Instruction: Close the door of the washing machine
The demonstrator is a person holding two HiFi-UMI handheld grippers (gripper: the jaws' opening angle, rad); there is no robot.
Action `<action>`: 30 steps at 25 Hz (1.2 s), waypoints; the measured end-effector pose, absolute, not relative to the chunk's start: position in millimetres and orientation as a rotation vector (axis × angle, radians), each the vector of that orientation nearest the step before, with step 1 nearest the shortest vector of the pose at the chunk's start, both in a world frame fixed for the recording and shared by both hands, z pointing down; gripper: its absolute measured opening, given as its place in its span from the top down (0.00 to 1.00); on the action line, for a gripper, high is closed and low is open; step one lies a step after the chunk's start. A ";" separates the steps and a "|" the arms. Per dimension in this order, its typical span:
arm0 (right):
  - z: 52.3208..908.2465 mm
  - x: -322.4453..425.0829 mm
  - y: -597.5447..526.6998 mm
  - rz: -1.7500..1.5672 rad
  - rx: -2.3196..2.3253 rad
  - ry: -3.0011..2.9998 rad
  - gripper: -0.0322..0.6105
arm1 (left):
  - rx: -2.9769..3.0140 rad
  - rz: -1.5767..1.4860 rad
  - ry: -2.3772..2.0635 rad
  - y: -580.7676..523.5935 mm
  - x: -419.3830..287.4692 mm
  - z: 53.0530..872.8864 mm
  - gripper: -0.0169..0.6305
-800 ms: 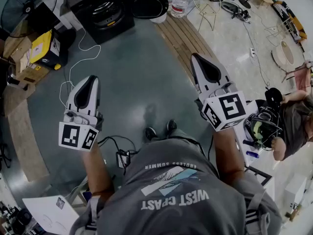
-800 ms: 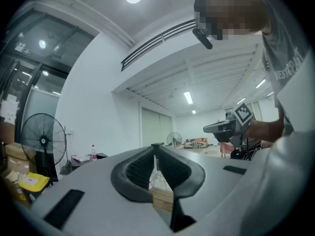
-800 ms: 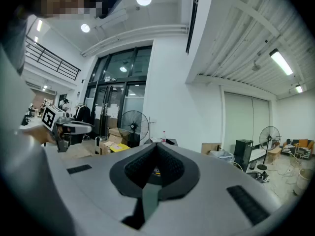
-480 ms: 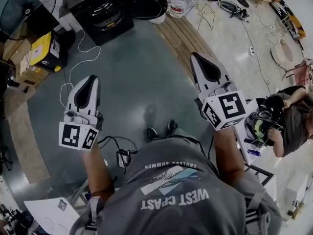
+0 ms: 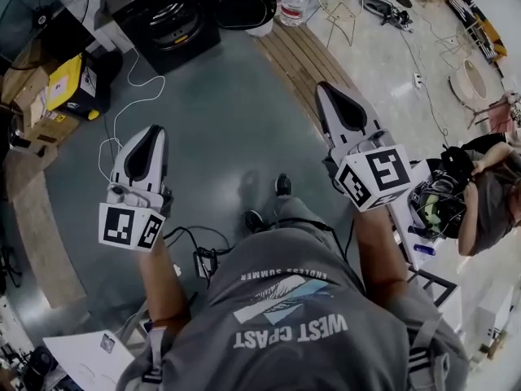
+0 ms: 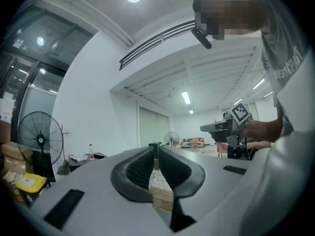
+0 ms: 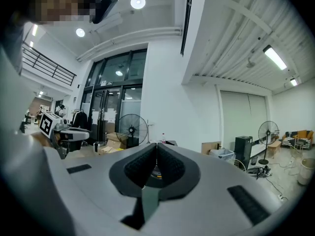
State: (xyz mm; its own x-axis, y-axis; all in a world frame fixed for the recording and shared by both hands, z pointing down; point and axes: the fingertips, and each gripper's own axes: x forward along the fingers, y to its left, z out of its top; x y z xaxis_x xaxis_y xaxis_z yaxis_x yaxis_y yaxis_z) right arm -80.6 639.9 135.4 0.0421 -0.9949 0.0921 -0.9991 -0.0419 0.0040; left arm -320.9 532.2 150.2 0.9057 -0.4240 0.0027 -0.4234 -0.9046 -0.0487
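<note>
A black washing machine (image 5: 167, 19) stands on the grey floor at the top of the head view. Its round door (image 5: 244, 5) hangs open to the machine's right. Both grippers are held out level, well short of the machine. My left gripper (image 5: 152, 132) is shut and holds nothing; the left gripper view shows its jaws (image 6: 155, 155) closed together. My right gripper (image 5: 325, 90) is shut and empty too, its jaws (image 7: 156, 149) meeting in the right gripper view. The door lies ahead and to the left of the right gripper.
A standing fan (image 5: 41, 10), a yellow box (image 5: 69, 80) and cardboard boxes line the left side. A white cable (image 5: 134, 88) trails over the floor. Wooden planks (image 5: 305, 63), water bottles (image 5: 295, 5) and a wire chair (image 5: 342, 2) are right of the door. Another person (image 5: 488, 194) crouches at far right.
The person's right foot has stepped forward toward the machine. The right gripper has shifted slightly up the picture. Both grippers stay shut.
</note>
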 end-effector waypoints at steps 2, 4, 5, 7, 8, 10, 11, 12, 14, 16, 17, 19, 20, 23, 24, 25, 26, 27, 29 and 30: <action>137.0 -75.9 634.5 0.101 2.226 -2.125 0.90 | -3.021 -0.029 0.671 528.6 -317.6 152.4 0.91; 137.6 -70.6 628.2 0.102 2.234 -2.123 0.90 | -3.021 -0.036 0.680 523.0 -314.9 153.3 0.91; 138.0 -67.7 624.1 0.102 2.239 -2.123 0.90 | -3.021 -0.040 0.686 519.2 -313.8 153.5 0.91; 140.7 -61.4 613.7 0.109 2.242 -2.128 0.90 | -3.016 -0.050 0.698 510.5 -311.1 154.2 0.91; 142.6 -57.5 608.0 0.115 2.242 -2.130 0.90 | -3.015 -0.053 0.703 505.8 -308.6 154.8 0.91; 145.1 -48.0 596.0 0.121 2.239 -2.132 0.90 | -3.015 -0.058 0.708 495.6 -301.0 155.8 0.91; 145.5 -42.9 589.5 0.122 2.236 -2.134 0.90 | -3.014 -0.062 0.710 489.9 -296.4 156.2 0.91; 145.9 -37.9 582.7 0.124 2.233 -2.139 0.90 | -3.013 -0.068 0.712 484.1 -291.5 156.6 0.91; 148.4 -27.7 569.8 0.137 2.222 -2.150 0.90 | -3.009 -0.083 0.723 472.8 -281.6 157.3 0.91; 151.6 -14.6 556.5 0.151 2.209 -2.159 0.90 | -3.005 -0.092 0.740 461.7 -270.1 157.4 0.91; 152.9 -6.9 549.2 0.158 2.205 -2.164 0.90 | -3.004 -0.095 0.750 455.8 -264.0 157.4 0.91; 154.6 9.2 533.5 0.168 2.198 -2.175 0.90 | -3.001 -0.104 0.772 443.3 -251.4 158.6 0.91; 155.1 17.3 525.2 0.169 2.194 -2.182 0.90 | -2.999 -0.109 0.783 436.6 -244.8 159.7 0.91; 157.1 40.5 500.7 0.176 2.172 -2.208 0.90 | -2.992 -0.119 0.819 418.6 -224.3 161.9 0.91; 158.1 48.0 493.2 0.183 2.163 -2.217 0.90 | -2.990 -0.122 0.832 413.5 -217.5 161.7 0.91; 158.8 55.8 485.4 0.188 2.154 -2.225 0.90 | -2.986 -0.124 0.844 408.1 -210.5 161.1 0.91; 159.2 63.5 477.2 0.191 2.145 -2.234 0.90 | -2.982 -0.125 0.855 402.3 -203.2 160.2 0.91; 159.6 70.7 469.2 0.194 2.135 -2.244 0.90 | -2.977 -0.127 0.866 396.8 -196.3 159.7 0.91; 161.1 84.6 454.0 0.201 2.115 -2.262 0.90 | -2.969 -0.133 0.894 385.5 -183.6 159.8 0.91; 161.6 91.5 446.0 0.203 2.104 -2.272 0.90 | -2.965 -0.135 0.910 379.7 -177.5 159.8 0.91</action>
